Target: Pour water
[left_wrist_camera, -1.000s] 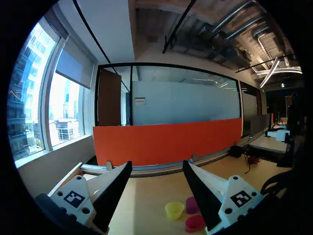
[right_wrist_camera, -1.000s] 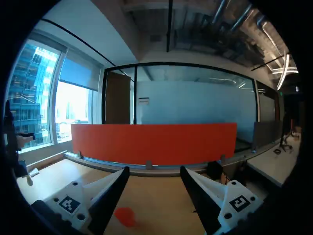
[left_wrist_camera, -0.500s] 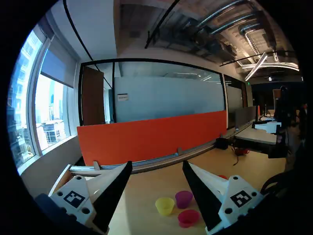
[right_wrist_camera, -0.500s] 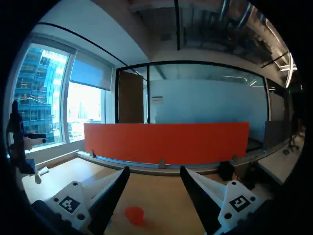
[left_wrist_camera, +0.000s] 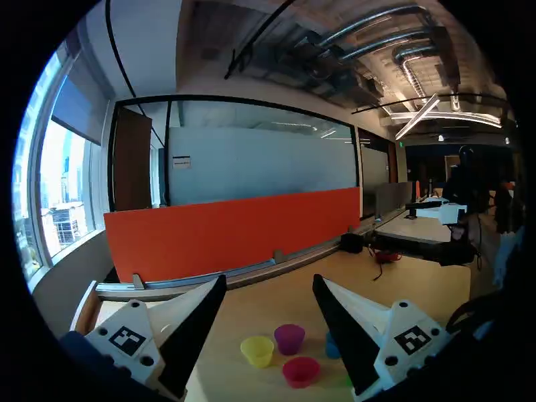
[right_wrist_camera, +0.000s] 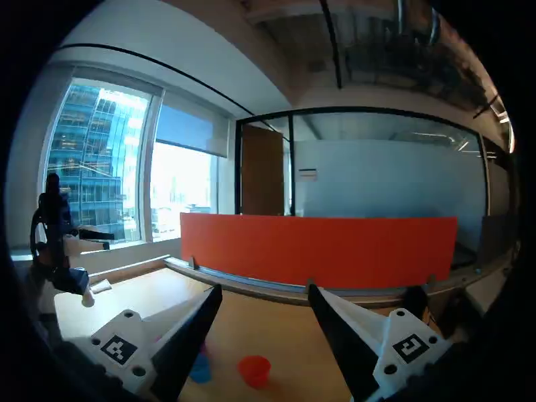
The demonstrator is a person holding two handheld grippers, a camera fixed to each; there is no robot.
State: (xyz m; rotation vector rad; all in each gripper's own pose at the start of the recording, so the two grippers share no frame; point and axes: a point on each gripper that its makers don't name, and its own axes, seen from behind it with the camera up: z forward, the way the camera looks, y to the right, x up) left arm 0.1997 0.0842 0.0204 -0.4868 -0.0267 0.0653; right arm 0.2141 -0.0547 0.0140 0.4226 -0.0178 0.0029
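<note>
In the left gripper view, the left gripper [left_wrist_camera: 268,277] is spread wide with nothing between its fingers, each of which carries a square black-and-white marker. On the wooden table [left_wrist_camera: 415,288], on the near side of the orange partition [left_wrist_camera: 228,231], stand a yellow cup [left_wrist_camera: 257,350], a purple cup [left_wrist_camera: 289,338], a pink cup [left_wrist_camera: 301,371] and a half-hidden blue cup [left_wrist_camera: 331,345]. A sign [left_wrist_camera: 181,161] above the partition is too small to read. In the right gripper view, the right gripper [right_wrist_camera: 264,288] is equally wide and empty, with a red cup [right_wrist_camera: 254,370] before the partition.
</note>
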